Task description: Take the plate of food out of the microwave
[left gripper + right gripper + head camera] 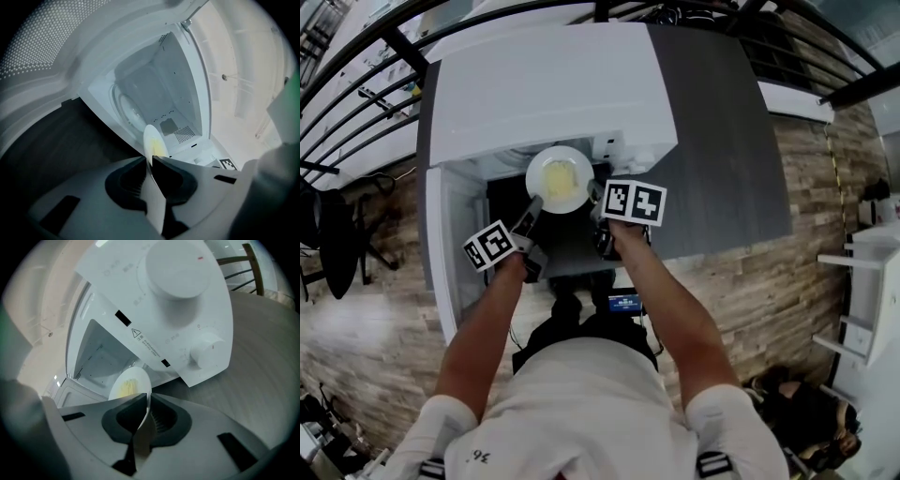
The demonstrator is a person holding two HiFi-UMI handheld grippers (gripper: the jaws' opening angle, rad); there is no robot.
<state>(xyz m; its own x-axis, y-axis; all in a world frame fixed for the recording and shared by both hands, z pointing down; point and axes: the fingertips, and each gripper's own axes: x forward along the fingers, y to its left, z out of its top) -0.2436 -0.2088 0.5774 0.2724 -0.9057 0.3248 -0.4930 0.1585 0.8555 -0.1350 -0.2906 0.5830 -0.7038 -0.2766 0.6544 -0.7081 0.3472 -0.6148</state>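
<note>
A white plate with yellow food on it hangs in front of the open white microwave, just outside its mouth. My left gripper is shut on the plate's left rim, and my right gripper is shut on its right rim. In the left gripper view the plate shows edge-on between the jaws, with the bare microwave cavity and its glass turntable behind. In the right gripper view the plate sits between the jaws below the control panel.
The microwave door stands swung open at the left of the plate. The microwave sits on a grey table over a wood floor. A black railing runs behind, and white shelving stands at the right.
</note>
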